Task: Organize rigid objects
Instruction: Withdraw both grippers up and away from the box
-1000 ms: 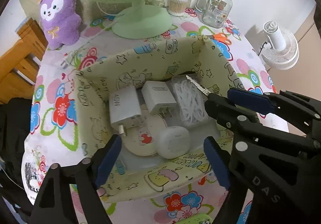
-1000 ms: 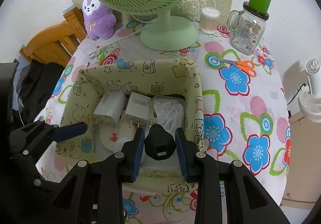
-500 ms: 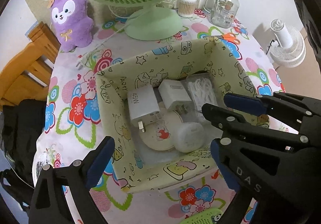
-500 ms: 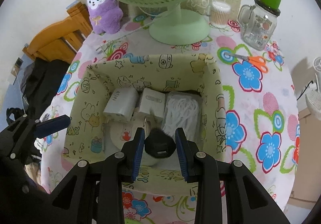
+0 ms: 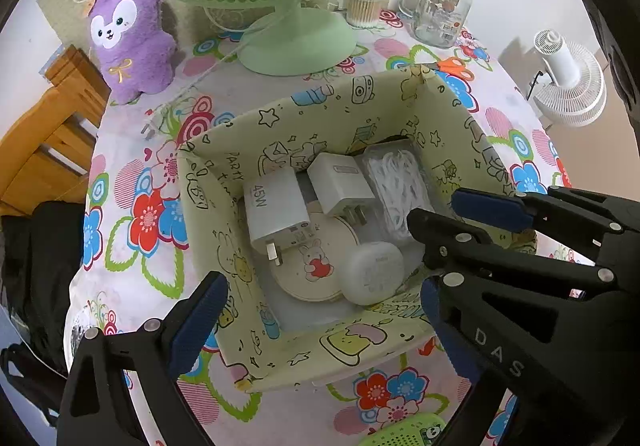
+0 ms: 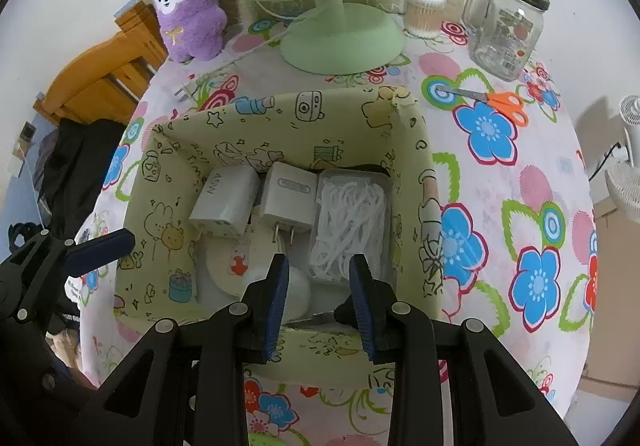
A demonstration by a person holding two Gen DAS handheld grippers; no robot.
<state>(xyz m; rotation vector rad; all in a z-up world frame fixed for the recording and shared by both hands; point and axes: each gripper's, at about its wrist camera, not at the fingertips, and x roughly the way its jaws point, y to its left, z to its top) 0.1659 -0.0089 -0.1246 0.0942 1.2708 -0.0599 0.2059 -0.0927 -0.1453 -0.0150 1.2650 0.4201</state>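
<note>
A pale green cartoon-print storage box (image 5: pixel 224 214) (image 6: pixel 148 206) stands on the flowered table. Inside lie a white 45W charger (image 5: pixel 274 212) (image 6: pixel 226 200), a second white charger (image 5: pixel 340 184) (image 6: pixel 286 196), a bag of white cable (image 5: pixel 400 182) (image 6: pixel 350 222), a round bunny disc (image 5: pixel 308 266) (image 6: pixel 230 264) and a white round case (image 5: pixel 372 272) (image 6: pixel 298 294). My left gripper (image 5: pixel 320 320) is open wide over the box's near wall. My right gripper (image 6: pixel 318 294) is open and empty over the box's near right corner. The black plug is out of sight; a dark edge shows by the right pad.
A green desk fan (image 5: pixel 296 42) (image 6: pixel 340 42), a purple plush (image 5: pixel 128 42) (image 6: pixel 188 18), a cotton swab jar (image 6: pixel 424 10), a glass mug jar (image 5: pixel 444 10) (image 6: pixel 508 30) and orange scissors (image 6: pixel 500 104) stand behind the box. A wooden chair (image 5: pixel 44 150) is at the left.
My right gripper let go of the black plug, which dropped out of sight, and its jaws now stand open. Both grippers pulled back and up from the box.
</note>
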